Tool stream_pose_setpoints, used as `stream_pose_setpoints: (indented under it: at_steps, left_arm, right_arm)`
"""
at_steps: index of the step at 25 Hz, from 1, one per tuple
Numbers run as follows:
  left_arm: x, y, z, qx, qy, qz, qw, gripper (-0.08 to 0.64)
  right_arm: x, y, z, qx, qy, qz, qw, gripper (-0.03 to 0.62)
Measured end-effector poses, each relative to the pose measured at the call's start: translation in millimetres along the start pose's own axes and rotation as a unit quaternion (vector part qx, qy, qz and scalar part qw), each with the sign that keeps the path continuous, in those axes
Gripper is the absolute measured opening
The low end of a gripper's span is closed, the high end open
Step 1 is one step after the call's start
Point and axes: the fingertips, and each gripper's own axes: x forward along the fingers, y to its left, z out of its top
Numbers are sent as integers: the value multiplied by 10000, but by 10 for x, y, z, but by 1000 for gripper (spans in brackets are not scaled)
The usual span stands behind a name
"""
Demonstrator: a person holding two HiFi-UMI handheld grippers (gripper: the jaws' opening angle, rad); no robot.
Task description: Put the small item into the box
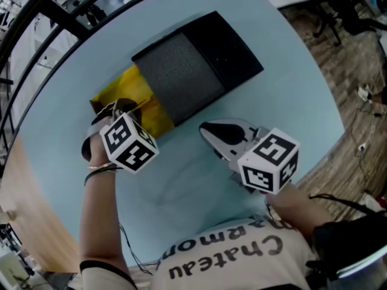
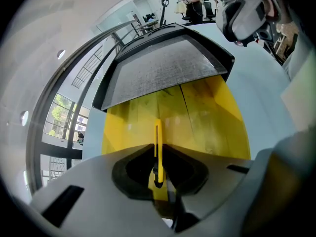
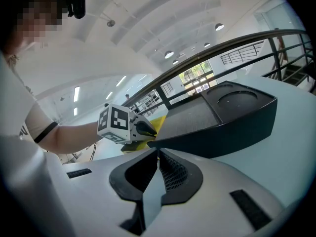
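Observation:
A flat yellow pouch lies on the pale blue table, its far end tucked against a black box with a grey foam panel. My left gripper is shut on the pouch's near edge. In the left gripper view that edge shows as a thin yellow strip pinched at my left gripper, and the pouch runs on under the grey panel. My right gripper is shut and holds nothing, just in front of the box's near side. The right gripper view shows the right gripper, the box and the left gripper.
The round table's edge curves close on the right, with wooden floor and cables beyond it. A dark railing runs behind the table at the far left. A person stands far off.

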Motion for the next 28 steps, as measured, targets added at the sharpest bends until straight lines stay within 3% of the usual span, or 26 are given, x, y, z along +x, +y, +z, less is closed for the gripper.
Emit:
stream_pose_setpoints:
  at_steps: [13,21,28]
  left_arm:
    - [-37,-52,1,-300,-122,-434,9985,58]
    - [-52,-48,42,-518,-195,-496,9972,69]
    - [-363,67,276,-1020,-863,-33,9910,69]
  right_arm:
    - [-25,-10,2,31,7,28,10000,38]
    - [-80,-44,38,13,-24,10,10000,38]
    - [-186,33,75,-61,-66,54,9999,38]
